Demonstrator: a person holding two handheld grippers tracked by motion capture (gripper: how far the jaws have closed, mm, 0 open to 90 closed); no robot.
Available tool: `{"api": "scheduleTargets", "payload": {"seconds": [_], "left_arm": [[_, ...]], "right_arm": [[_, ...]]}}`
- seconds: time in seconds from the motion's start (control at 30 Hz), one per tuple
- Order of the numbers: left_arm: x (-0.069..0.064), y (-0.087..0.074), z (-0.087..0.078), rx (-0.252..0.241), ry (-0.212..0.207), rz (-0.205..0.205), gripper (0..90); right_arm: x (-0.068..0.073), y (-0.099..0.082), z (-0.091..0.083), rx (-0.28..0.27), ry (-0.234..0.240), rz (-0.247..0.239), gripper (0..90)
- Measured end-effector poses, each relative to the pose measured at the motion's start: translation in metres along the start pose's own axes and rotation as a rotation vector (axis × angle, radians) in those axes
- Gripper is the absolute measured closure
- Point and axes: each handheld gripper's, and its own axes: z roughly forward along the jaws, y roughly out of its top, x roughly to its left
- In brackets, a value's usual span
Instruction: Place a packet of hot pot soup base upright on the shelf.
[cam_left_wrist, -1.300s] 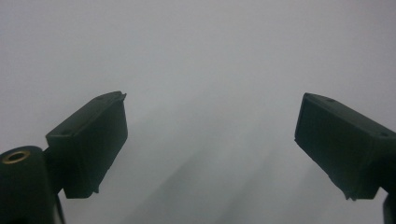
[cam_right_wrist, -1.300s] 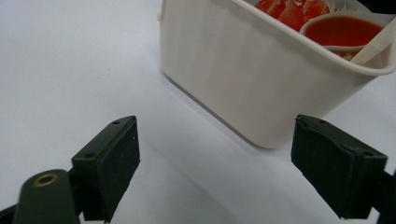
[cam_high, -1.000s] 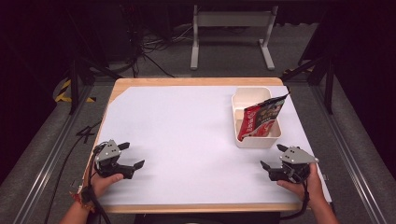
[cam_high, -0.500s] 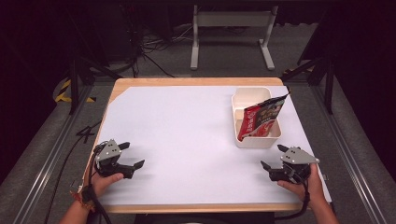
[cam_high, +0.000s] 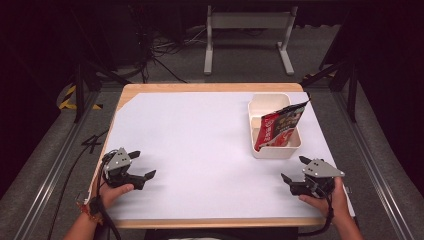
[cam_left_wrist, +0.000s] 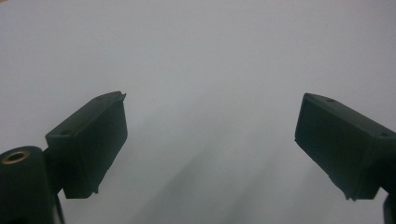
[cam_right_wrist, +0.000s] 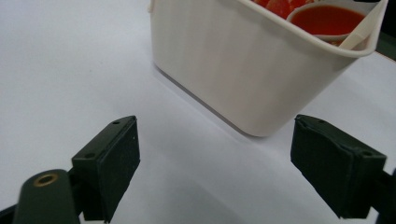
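Snack bag (cam_high: 278, 127) standing tilted in white tub (cam_high: 276, 151) at right of table (cam_high: 200, 135), untouched. Right hand-held gripper (cam_high: 298, 172) just beside tub, jaws apart, empty. Left hand-held gripper (cam_high: 142, 164) well apart, jaws apart, empty. Grasp not yet begun; everything left.

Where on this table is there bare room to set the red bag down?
The white sheet is bare between the left gripper and the right gripper, and left of the tub. It is crowded only at the right, where the red bag stands in the tub.
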Motion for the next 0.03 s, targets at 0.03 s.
{"api": "scheduleTargets", "payload": {"seconds": [0.03], "left_arm": [[-0.0001,0.0003,0.0001,-0.001,0.003,0.000,10.2]], "right_arm": [[-0.0006,-0.0004,-0.0008,-0.003,-0.003,0.003,15.8]]}}
